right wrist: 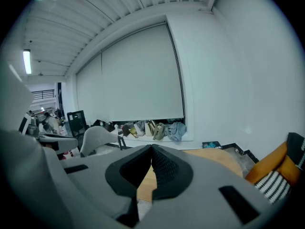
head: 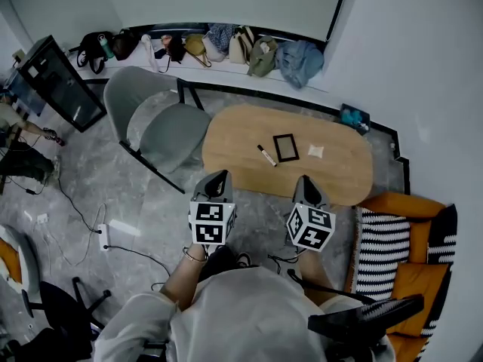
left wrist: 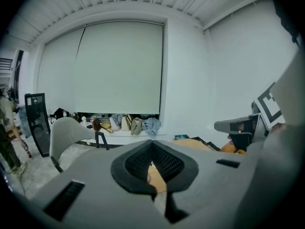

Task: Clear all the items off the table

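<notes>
- A person stood at the near edge of a light wooden oval surface [head: 343,178], seen from above; each hand held a grey gripper pointing towards it.
- The left gripper [head: 218,176] hung over the floor just short of the surface's near edge; in its own view the dark ribbed pads [left wrist: 164,163] met at the tips, with nothing between them.
- The right gripper [head: 305,182] sat at the near edge, well apart from the items; its own view showed the jaws together and empty.
- Three items lay near the middle of the surface: a marker pen [head: 266,155] lying at an angle; a small black-framed rectangular board [head: 286,148] just to its right; a small white item [head: 315,151] further right, too small to identify.
- A grey chair [head: 162,127] stood at the surface's left end; a row of bags [head: 226,45] lined the ledge by the far wall; an orange sofa with a black-and-white striped cushion [head: 389,241] stood to the right.
</notes>
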A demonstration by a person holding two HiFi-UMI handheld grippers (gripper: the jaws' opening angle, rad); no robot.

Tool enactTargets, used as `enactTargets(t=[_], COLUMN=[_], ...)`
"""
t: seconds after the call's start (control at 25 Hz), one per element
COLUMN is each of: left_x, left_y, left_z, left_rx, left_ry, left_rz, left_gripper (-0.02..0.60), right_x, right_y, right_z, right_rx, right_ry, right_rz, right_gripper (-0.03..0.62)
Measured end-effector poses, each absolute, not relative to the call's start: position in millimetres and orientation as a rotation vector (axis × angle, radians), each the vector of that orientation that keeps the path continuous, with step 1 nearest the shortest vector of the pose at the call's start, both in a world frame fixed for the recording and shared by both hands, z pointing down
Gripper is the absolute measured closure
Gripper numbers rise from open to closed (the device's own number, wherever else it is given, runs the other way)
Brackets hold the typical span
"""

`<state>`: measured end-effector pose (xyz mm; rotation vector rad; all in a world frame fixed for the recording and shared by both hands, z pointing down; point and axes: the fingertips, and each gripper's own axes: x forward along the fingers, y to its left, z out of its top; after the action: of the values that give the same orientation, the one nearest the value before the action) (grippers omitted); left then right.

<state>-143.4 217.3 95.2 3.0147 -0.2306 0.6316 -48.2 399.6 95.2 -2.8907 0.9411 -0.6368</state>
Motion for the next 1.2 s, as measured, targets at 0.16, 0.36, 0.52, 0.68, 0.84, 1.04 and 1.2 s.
enactTargets(t=[0.16,0.36,0.52,0.68,0.84,1.04,1.2], left_x=[-125,-88,-57,-18,19,57,91], left_y=[216,209,193,179,159,130,110], left_z=[100,99,97,85,77,82,93], left_rx=[2.975,2.981,2.976,2.996,3.022,3.015,2.991], left_ry=[-0.217,-0.186,-0.177,-0.148,-0.126,-0.117,-0.116], left_rz=[0.639,0.619,0.593,0.555,0.549,0.609,0.640], left_gripper=[0.578,0.578,0.578,0.578,0.578,0.578,0.578], right_x=[-34,-4,22,59,97,136,163], right_y=[399,392,380,372,356,330,311], right_z=[105,111,100,88,79,87,97], right_rx=[-2.886,-2.884,-2.899,-2.923,-2.932,-2.911,-2.899], right_ry=[0.926,0.897,0.874,0.833,0.801,0.772,0.760], right_rz=[-0.674,-0.691,-0.643,-0.620,-0.602,-0.648,-0.686], right_gripper=[0.569,0.569,0.569,0.569,0.569,0.569,0.569])
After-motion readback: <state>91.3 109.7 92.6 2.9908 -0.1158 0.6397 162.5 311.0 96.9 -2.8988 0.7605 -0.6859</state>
